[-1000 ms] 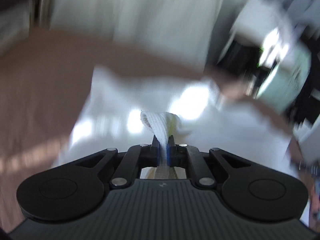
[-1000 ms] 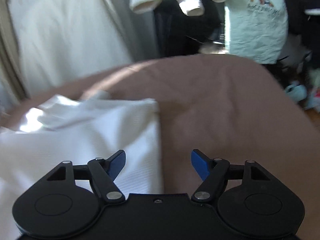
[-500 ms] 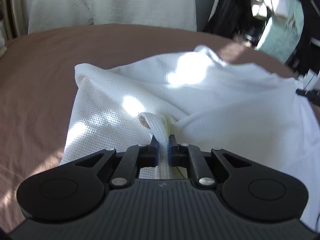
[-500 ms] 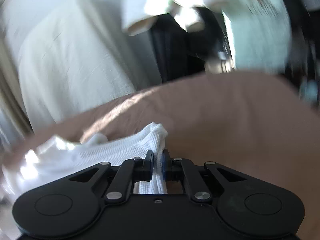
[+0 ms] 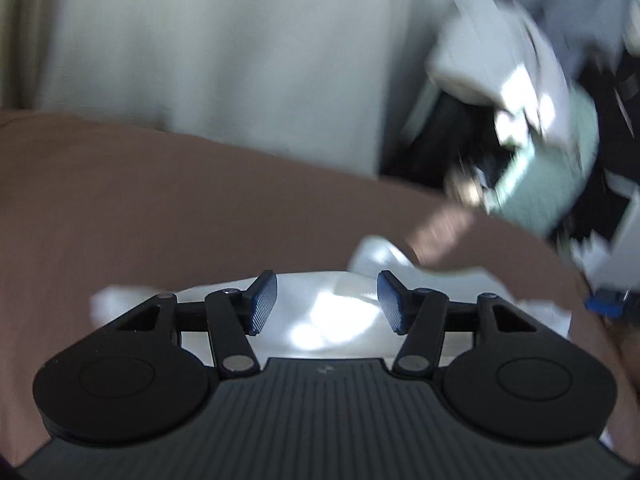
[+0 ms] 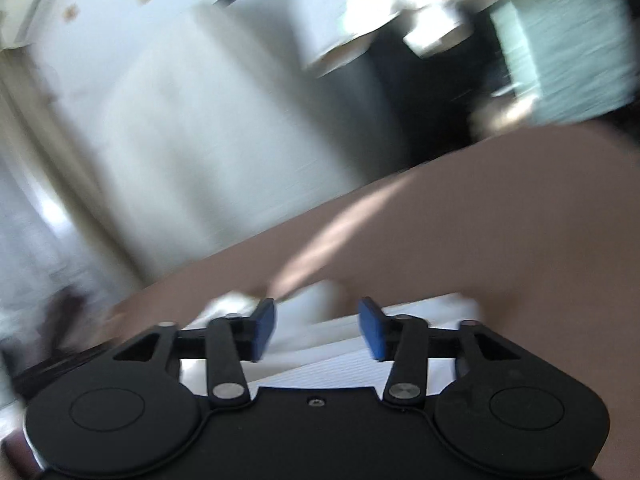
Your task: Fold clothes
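A white waffle-knit garment [image 5: 332, 316] lies bunched on the brown bed cover [image 5: 160, 208]. My left gripper [image 5: 326, 302] is open and empty, just above the garment. My right gripper [image 6: 318, 330] is also open and empty over the garment's white fabric [image 6: 340, 364]. The right gripper's blue tip [image 5: 604, 306] shows at the right edge of the left wrist view. Both views are motion-blurred.
A pale curtain or sheet [image 5: 220, 52] hangs behind the bed. White and mint-green clothes [image 5: 540, 132] hang at the back right by dark furniture. The brown cover [image 6: 500, 220] stretches to the right.
Both grippers were shut on the white garment half a second ago and have now opened and let go. Both cameras have tilted up and the garment lies lower in view.
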